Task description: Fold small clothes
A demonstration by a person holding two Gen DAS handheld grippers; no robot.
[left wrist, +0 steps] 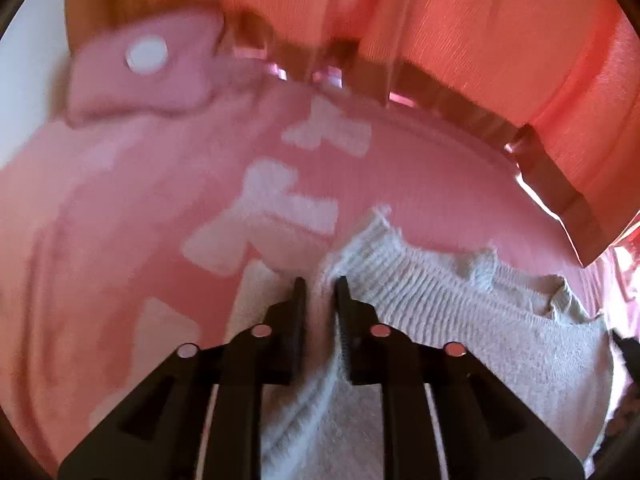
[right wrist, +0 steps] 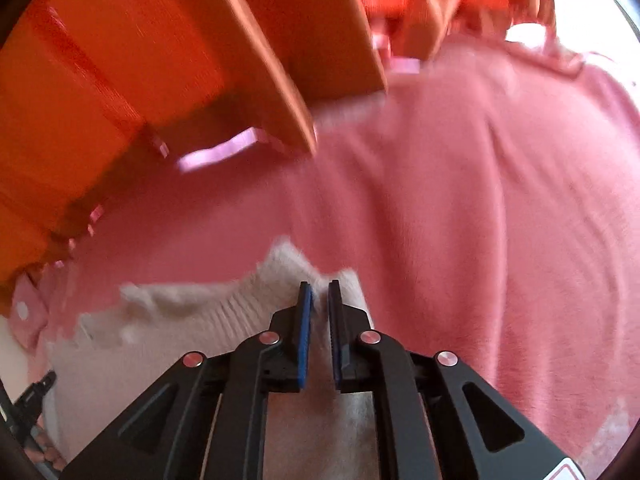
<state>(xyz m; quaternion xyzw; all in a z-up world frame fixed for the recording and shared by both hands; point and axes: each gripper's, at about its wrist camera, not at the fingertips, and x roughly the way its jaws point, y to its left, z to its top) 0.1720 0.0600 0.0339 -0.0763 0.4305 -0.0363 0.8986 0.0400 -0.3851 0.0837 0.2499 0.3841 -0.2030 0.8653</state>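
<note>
On pink bedding, beneath orange curtains: one white knit garment, ribbed edge uppermost. Left gripper nearly closed, pinching that edge's left end. Right gripper likewise nearly closed, gripping the garment's other end.

The knit garment is off-white with a ribbed band. Beneath it lies a pink cover with pale whitish blocky patches. A pink tab bears a white round dot. The curtain is orange. The right fingers carry blue pads on black.
</note>
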